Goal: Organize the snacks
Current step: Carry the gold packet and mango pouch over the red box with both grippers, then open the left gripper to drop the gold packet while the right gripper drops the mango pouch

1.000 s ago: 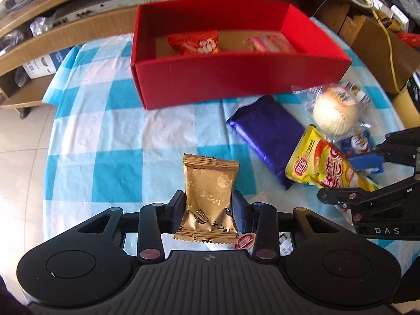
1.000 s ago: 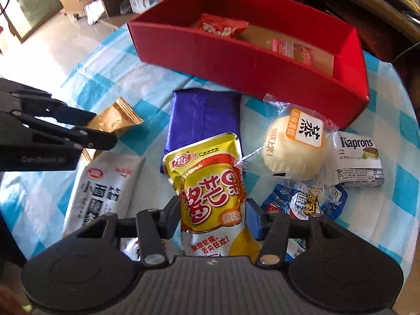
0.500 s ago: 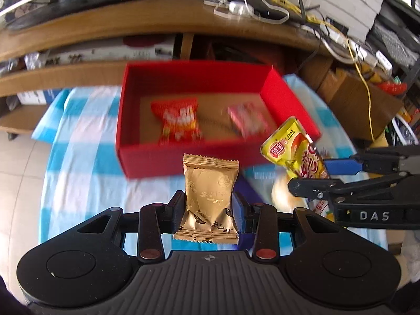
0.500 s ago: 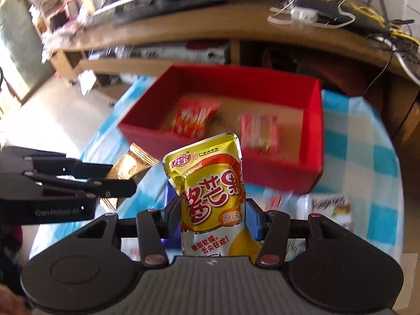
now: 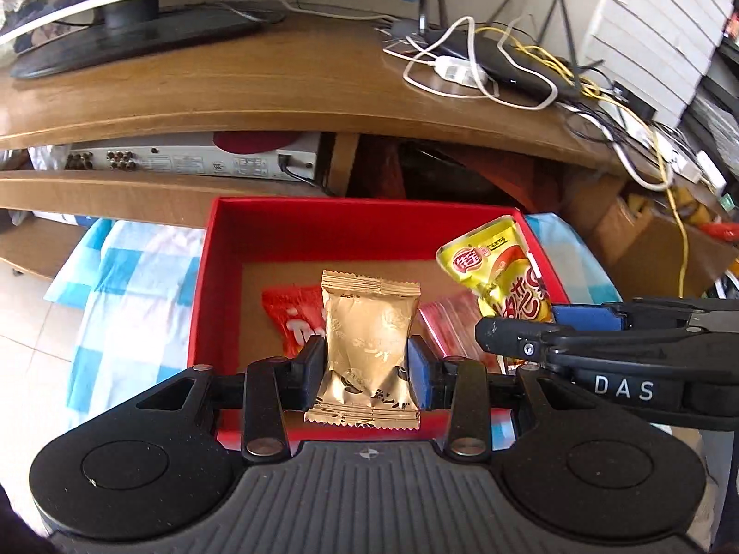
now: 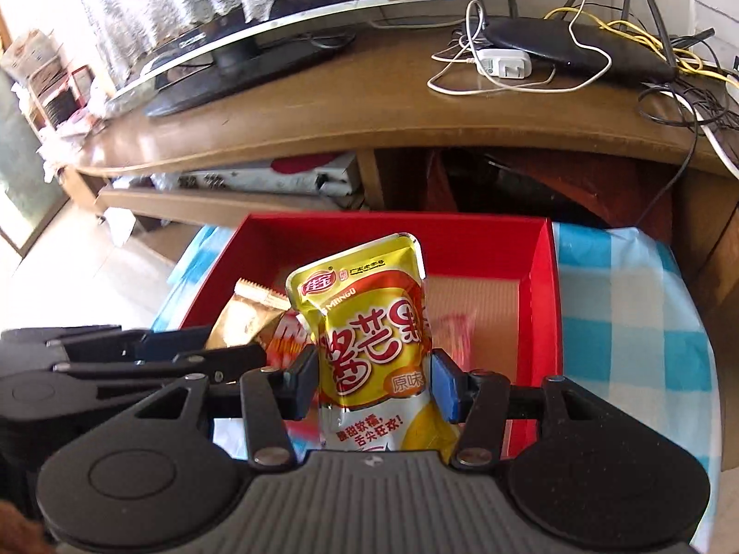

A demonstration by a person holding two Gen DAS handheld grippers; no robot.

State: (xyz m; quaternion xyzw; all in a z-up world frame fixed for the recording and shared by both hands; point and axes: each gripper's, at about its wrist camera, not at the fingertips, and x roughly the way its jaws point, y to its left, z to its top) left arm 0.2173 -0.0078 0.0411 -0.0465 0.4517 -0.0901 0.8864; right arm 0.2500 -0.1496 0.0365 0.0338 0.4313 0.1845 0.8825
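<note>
Left gripper (image 5: 367, 371) pinches gold packet (image 5: 369, 337) mid-frame | right gripper (image 6: 374, 383) clamps yellow pouch (image 6: 365, 323) centre-frame | both look light, crinkly, slippery: you grip mid-body, gently.

Both wrist views look down, close — sharing the red box (image 5: 295, 231)

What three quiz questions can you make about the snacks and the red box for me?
1. True or false: the left gripper holds a gold packet.
2. Which colour is the pouch in the right gripper? A yellow, B green, C blue.
3. Fill in: two red packets, and, lie inside the red ___.

Key: 1 true; 2 A; 3 box.
</note>
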